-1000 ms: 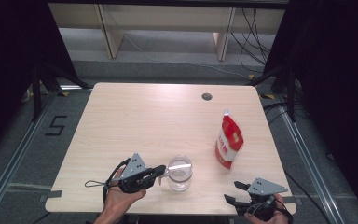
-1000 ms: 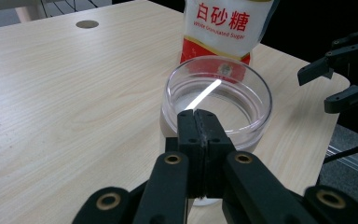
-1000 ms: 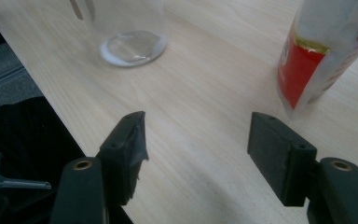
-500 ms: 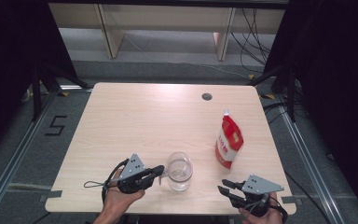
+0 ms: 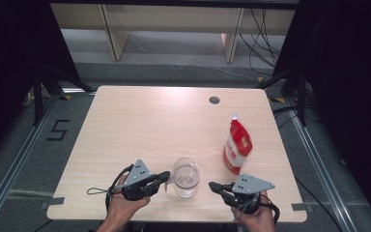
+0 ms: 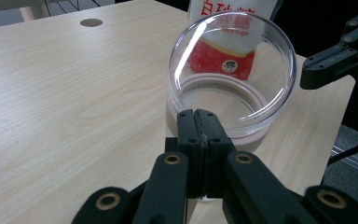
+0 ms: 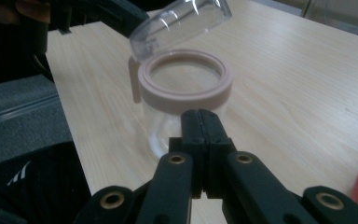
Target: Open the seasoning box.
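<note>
Right claw (image 5: 212, 185) shut, jar (image 5: 185, 177), sugar bag (image 5: 236, 145) beside

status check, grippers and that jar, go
Left gripper shut, tips beside the jar. Right gripper jaws just closed on nothing, short of it. Jar upright, clear lid flipped open. Sugar bag stands clear behind.

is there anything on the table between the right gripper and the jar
Nothing visible: bare table lies between the shut right gripper and the jar. The sugar bag stands off to the side.
</note>
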